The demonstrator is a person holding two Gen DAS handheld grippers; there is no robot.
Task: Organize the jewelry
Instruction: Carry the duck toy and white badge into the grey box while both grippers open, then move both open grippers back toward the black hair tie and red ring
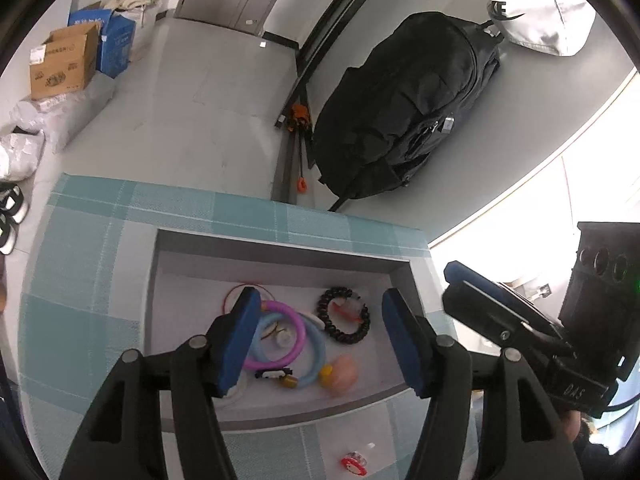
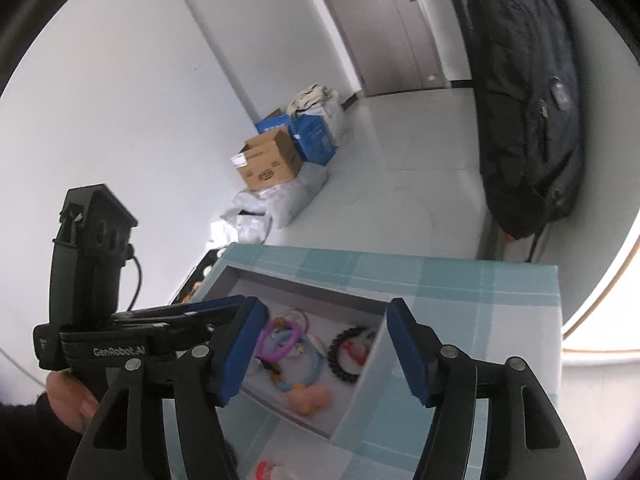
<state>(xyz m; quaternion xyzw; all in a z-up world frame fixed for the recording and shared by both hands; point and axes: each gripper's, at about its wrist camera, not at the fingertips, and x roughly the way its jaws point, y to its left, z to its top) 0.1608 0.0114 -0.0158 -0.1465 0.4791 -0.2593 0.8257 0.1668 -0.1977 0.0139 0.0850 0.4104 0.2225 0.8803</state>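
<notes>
A shallow grey box sits on a teal checked cloth. In it lie a purple ring, a light blue ring, a black bead bracelet, a thin red hoop and a peach lump. My left gripper hovers open over these pieces, with nothing between its blue pads. My right gripper is also open and holds nothing, above the box's right wall. A small red and white piece lies on the cloth in front of the box.
Beyond the table's far edge the floor holds a black backpack, a cardboard box, a blue carton and white bags. Shoes lie at the left. A hand grips the left tool.
</notes>
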